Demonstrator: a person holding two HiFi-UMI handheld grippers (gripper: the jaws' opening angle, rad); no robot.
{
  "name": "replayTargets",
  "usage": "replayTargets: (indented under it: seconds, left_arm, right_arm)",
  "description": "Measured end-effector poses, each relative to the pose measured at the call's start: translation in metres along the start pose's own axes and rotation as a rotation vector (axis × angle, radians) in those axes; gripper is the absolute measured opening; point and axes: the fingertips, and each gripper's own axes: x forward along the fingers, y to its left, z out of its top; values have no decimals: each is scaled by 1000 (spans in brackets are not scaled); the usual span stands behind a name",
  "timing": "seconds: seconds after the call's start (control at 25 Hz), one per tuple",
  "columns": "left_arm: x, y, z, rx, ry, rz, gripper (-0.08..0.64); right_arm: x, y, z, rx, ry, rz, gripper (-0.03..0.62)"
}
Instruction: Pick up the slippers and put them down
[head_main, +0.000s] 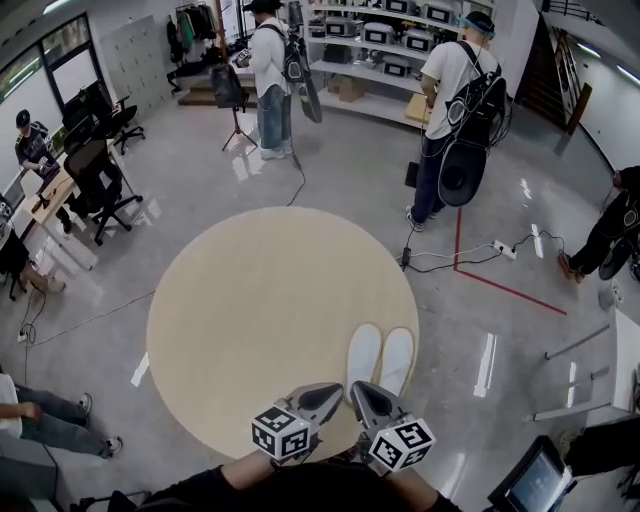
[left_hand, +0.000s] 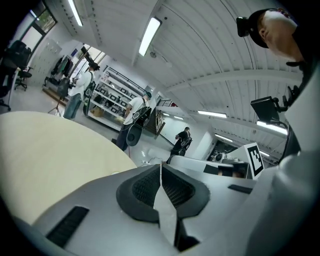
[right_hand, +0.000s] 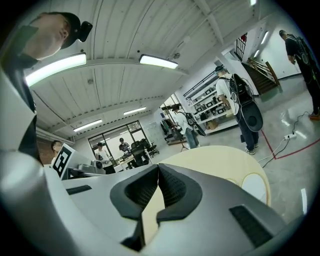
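A pair of white slippers (head_main: 380, 358) lies side by side on the round beige table (head_main: 250, 300), near its front right edge; one slipper (right_hand: 255, 187) shows at the right of the right gripper view. My left gripper (head_main: 327, 397) and right gripper (head_main: 368, 396) hover close together just in front of the slippers' heels, raised above the table and apart from them. Both grippers are shut with nothing between the jaws. In the left gripper view the left gripper (left_hand: 160, 165) points across the table top (left_hand: 50, 150). The right gripper (right_hand: 158, 166) shows shut in its own view.
Two people (head_main: 455, 110) with backpacks stand on the grey floor beyond the table near shelving (head_main: 380, 40). Office chairs (head_main: 95, 180) and desks stand at the left. Cables and a power strip (head_main: 505, 250) lie on the floor at the right, beside red tape lines.
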Motion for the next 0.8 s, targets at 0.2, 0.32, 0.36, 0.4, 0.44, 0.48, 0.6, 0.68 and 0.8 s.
replayTargets:
  seconds: [0.2,0.32,0.36,0.4,0.44,0.48,0.6,0.68,0.8]
  left_arm:
    - [-18,-3,6,11,-19,14,25]
    - [-27,-6,9,25,-31,4,25]
    - [-32,-7,9,27,-32,-1,25]
    - [-36,-8,8,28,-32,-6,25]
    - [-38,-9,8,30,-32,-11,25]
    - [-39,-11,7,33,-32,-17,25]
    - [-33,-18,5,45,-29,-42,25]
    - [-30,-24,3,54,-28,-55,25]
    - [-39,-26,2,57,-23,-65,25]
  right_arm:
    - [3,23,7,-47,-9,31,15]
    - [2,37,9,-74,-19,36,15]
    - [1,43,8,-81,-21,34,15]
    - [0,48,8,-87,-24,32,15]
    - [-1,52,7,-93,-26,30,15]
    - [-3,54,7,-99,-29,27,15]
    - [-12,52,7,-108,-35,13,15]
    - [-18,51,5,-109,-38,4,15]
    - [-20,60,1,-94,-40,-8,15]
